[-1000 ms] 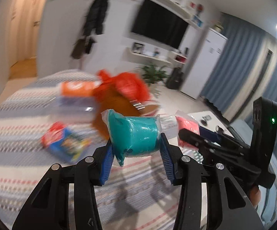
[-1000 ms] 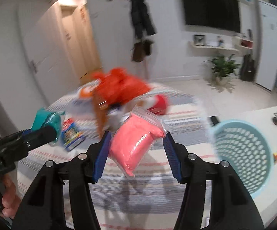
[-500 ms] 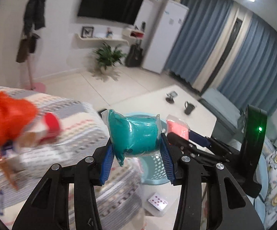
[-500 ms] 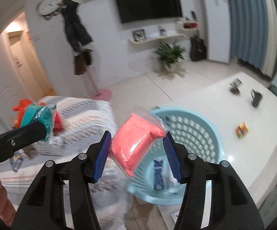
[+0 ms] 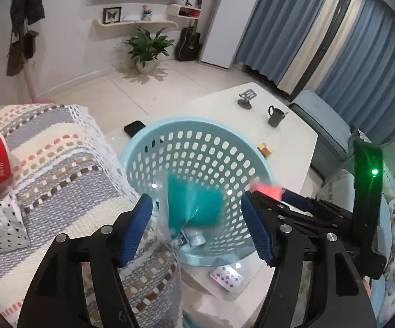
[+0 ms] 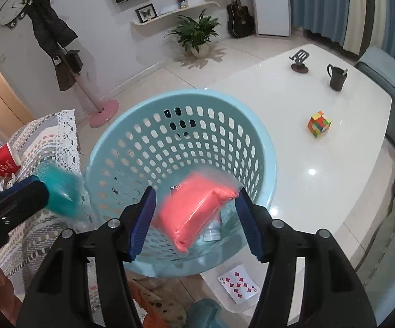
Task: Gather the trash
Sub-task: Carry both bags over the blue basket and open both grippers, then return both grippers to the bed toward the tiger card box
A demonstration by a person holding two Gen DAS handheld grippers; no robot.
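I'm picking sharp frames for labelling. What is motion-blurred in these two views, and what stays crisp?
Left wrist view: the teal packet between the open left gripper's fingers is smeared, while the pale blue perforated basket is sharp. Right wrist view: the pink packet between the open right gripper's fingers is blurred at its edges; the multicoloured puzzle cube and black mug are crisp, with a small glare spot on the white table.

Blurred teal bag (image 5: 194, 205) and pink bag (image 6: 197, 207) over the blue basket (image 6: 263, 147).

Blurred teal bag (image 5: 194, 205) seemingly over basket (image 5: 197, 147).
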